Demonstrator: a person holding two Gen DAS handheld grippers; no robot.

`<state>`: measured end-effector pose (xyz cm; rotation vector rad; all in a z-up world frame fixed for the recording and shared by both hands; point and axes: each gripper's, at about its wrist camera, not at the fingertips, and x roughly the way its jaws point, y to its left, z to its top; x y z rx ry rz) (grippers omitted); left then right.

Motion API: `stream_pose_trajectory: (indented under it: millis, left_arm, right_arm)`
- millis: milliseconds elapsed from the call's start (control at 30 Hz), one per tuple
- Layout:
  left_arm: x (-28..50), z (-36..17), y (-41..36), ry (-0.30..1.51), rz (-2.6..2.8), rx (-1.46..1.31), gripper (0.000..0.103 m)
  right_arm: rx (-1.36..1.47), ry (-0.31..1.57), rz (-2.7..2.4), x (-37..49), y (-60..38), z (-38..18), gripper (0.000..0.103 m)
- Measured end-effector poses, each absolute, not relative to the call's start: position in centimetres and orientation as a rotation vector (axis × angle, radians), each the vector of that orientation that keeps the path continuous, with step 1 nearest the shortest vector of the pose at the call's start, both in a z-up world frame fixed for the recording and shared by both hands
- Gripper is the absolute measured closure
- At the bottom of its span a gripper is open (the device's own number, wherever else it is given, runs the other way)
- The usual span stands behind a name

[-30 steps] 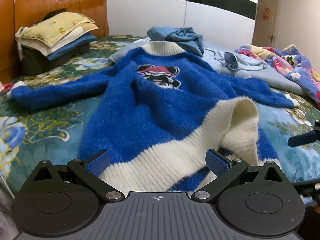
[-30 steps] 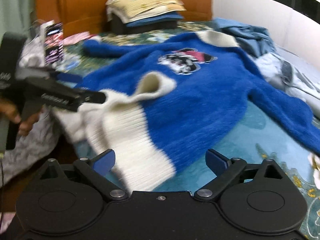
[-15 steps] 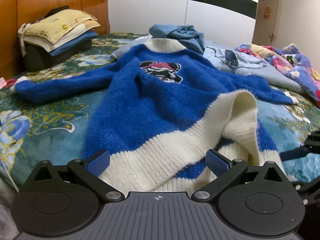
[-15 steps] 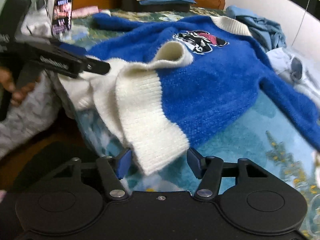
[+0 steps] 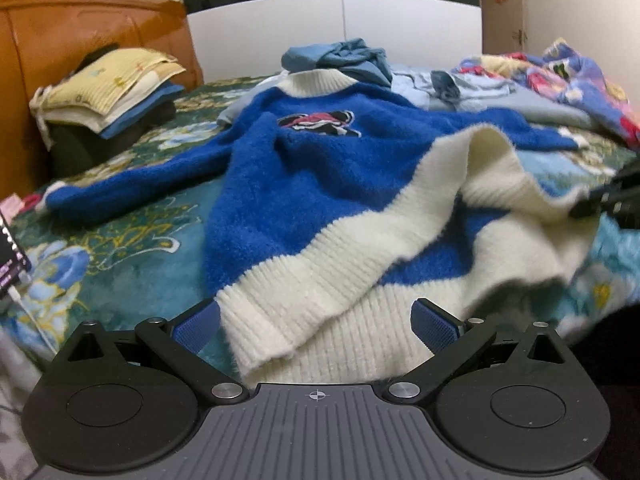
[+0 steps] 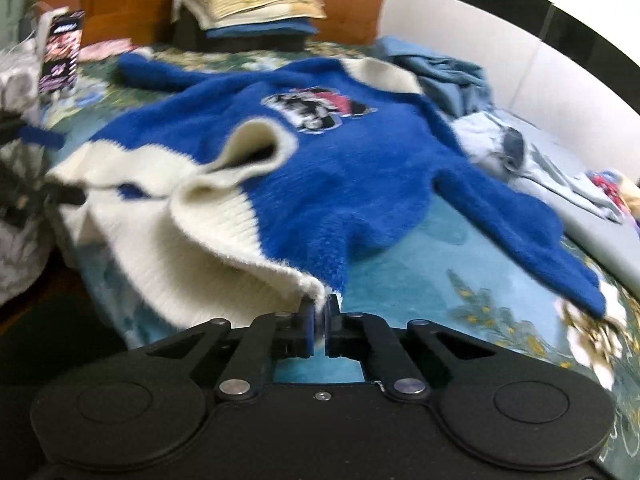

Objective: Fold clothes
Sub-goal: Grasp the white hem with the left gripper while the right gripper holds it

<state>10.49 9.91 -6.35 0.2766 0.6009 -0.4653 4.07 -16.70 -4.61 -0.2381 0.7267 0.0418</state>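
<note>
While the blue and cream sweater [image 5: 320,184] lay face up across the bed [image 5: 120,248], the right gripper [image 6: 319,322] had just clamped its near hem corner, so the wide-open left gripper [image 5: 316,326] needed the opposite hem corner pinched evenly.

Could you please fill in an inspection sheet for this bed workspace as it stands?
Surface: floral bedspread, partly covered.
Job's things: blue sweater spread face up, white hem rumpled.
Clutter: folded stack by the headboard; loose blue clothes; patterned quilt.
Grippers: left hand-held gripper open around the hem; right hand-held gripper has just closed, pinching the hem's corner.
Cables: white cable at the left edge.
Surroundings: wooden headboard, white wardrobe.
</note>
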Motion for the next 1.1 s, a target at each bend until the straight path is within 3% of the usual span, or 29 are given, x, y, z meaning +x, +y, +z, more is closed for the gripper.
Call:
stream_pose_trajectory:
  millis: [167, 833, 1033, 1100]
  left_arm:
    - [11.7, -7.1, 10.0, 0.618, -0.381, 0.279, 0.021]
    - [10.6, -7.1, 10.4, 0.552, -0.217, 0.446, 0.022]
    - [12.5, -6.5, 9.6, 0.496, -0.128, 0.339, 0.040]
    - [13.3, -6.9, 8.8, 0.509, -0.133, 0.344, 0.067]
  right_arm:
    - [-0.208, 0.735, 0.011, 4.1, -17.8, -4.6, 0.100]
    - [-0.160, 0.757, 0.016, 4.5, -18.5, -4.8, 0.097]
    - [-0.143, 0.746, 0.007, 4.3, -18.2, -4.9, 0.097]
    - [-0.140, 0.745, 0.009, 4.4, -17.9, -5.0, 0.097]
